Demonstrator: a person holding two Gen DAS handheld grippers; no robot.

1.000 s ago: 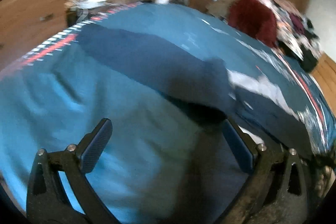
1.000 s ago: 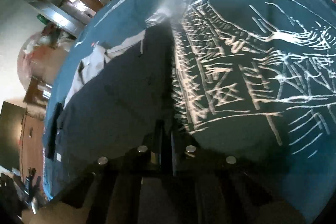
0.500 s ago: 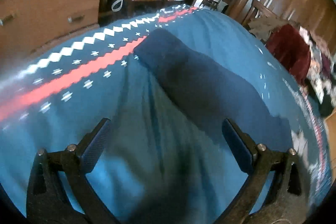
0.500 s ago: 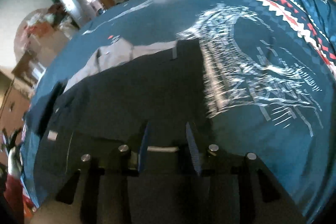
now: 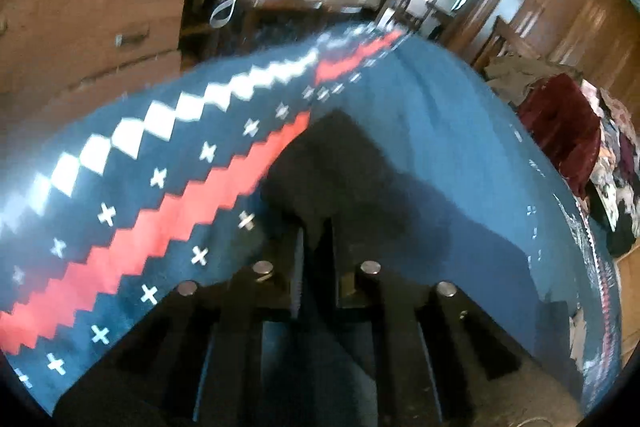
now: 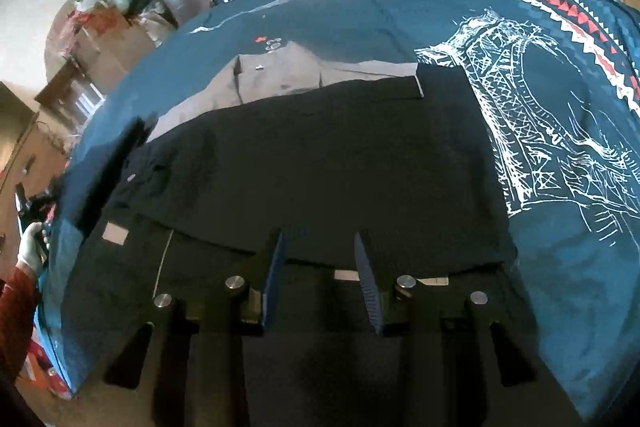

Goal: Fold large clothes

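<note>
From the left wrist we see our left tongs nearly closed, pinching a corner of the dark garment, which lies on the blue blanket beside its red zigzag stripe.

From the right wrist, our right tongs stand partly open over the garment's near edge, gripping nothing. The garment spreads flat across the blanket, left of the white tower drawing.
</note>
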